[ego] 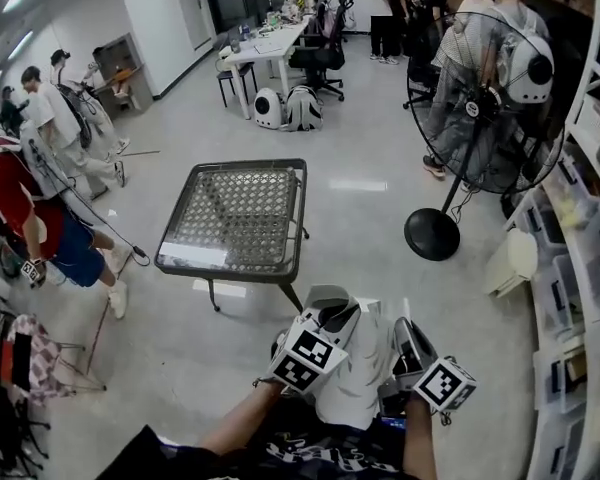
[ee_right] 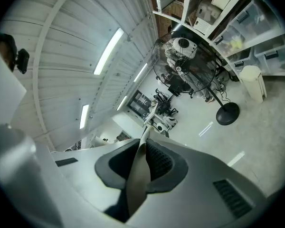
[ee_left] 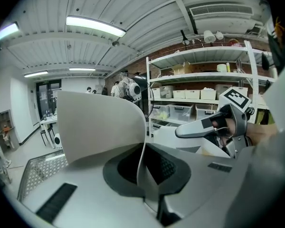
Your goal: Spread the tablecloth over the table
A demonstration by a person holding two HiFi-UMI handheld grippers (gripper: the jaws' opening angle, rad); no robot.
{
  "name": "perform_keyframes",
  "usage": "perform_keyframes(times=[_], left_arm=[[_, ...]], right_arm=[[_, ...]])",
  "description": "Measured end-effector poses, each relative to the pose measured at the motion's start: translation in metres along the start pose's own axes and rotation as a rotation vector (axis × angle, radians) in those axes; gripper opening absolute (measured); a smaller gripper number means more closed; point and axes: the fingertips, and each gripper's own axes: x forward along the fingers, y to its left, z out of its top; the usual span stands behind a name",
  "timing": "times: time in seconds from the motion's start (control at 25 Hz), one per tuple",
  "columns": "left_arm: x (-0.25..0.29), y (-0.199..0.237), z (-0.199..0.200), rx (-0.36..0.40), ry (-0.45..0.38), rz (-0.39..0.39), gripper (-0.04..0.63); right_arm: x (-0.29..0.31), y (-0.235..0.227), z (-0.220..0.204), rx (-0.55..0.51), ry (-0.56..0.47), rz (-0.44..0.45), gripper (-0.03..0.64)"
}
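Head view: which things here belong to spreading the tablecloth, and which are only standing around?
Belong to the job:
- tablecloth, pinched by the left tool and the right tool
- metal table, not yet covered

Only standing around:
- standing fan
- storage shelves
- far desk
- bystanders

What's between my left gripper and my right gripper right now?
The bunched white tablecloth hangs between the left gripper and the right gripper; the head view shows it.
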Motion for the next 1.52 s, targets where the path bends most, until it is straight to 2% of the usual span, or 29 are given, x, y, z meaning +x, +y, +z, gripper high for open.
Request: perform_keyframes(times=[0.12,0.24,0.36,0.48,0.72,1.04,1.32,1.52], left_arm=[[0.003,0.008,0.004,0.004,-0.005,0.017,0.02],[0.006,0.016,0.008,0.015,-0.009,0.033,0.02],[0.01,0.029,0.013,0.029,-0.014,0.042,0.02],[0.014,0.042,0.021,0.051,-0.028,0.038,0.02],[0.015,0.08,0.032,0.077,-0.074,0.013,0.02],[-0.003,0.177,0.03,0.113,-0.128,-0.041,0.02],[-0.046,0.282,0.027,0.148,-0.163,-0.073,0.02],[-0.083,0.339,0.02,0.149,-0.205,-0.087,0.02]], right_arm=[[0.009,0.003,0.003,0.007,0.007,0.049,0.051],[0.016,0.005,0.01,-0.029,0.012,0.034,0.051],[0.029,0.008,0.017,-0.03,0.001,0.066,0.049],[0.047,0.015,0.015,-0.024,0.021,0.099,0.049],[0.089,0.047,0.004,-0.07,0.059,0.091,0.048],[0.173,0.089,-0.012,-0.074,-0.028,0.049,0.046],[0.254,0.152,-0.032,-0.094,-0.106,0.036,0.046],[0.301,0.197,-0.056,-0.115,-0.135,0.048,0.044]])
